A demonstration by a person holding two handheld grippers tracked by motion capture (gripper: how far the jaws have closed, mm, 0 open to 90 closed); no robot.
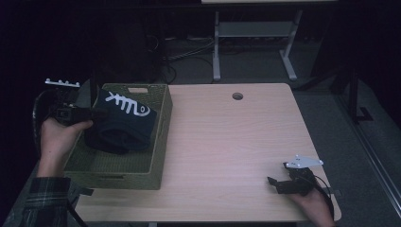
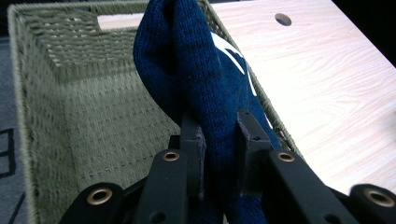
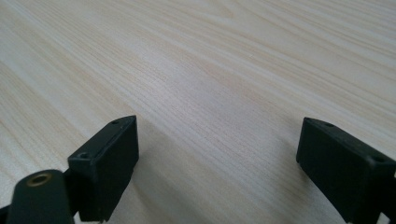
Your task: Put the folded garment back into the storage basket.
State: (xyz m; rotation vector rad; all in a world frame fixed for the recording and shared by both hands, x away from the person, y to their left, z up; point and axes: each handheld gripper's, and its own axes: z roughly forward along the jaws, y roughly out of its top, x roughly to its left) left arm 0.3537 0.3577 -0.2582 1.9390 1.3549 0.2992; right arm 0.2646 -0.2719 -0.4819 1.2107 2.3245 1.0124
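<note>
A dark blue knitted garment with a white fishbone pattern hangs into the green woven basket at the table's left. My left gripper is shut on the garment's edge, over the basket's left side. In the left gripper view the blue knit is pinched between the two black jaws of my left gripper, above the basket's inside wall. My right gripper rests near the table's front right corner. In its own view, my right gripper stands wide open over bare wood.
The light wooden table has a round cable hole near its far edge. Behind the table stand a white desk frame and cables on the dark floor.
</note>
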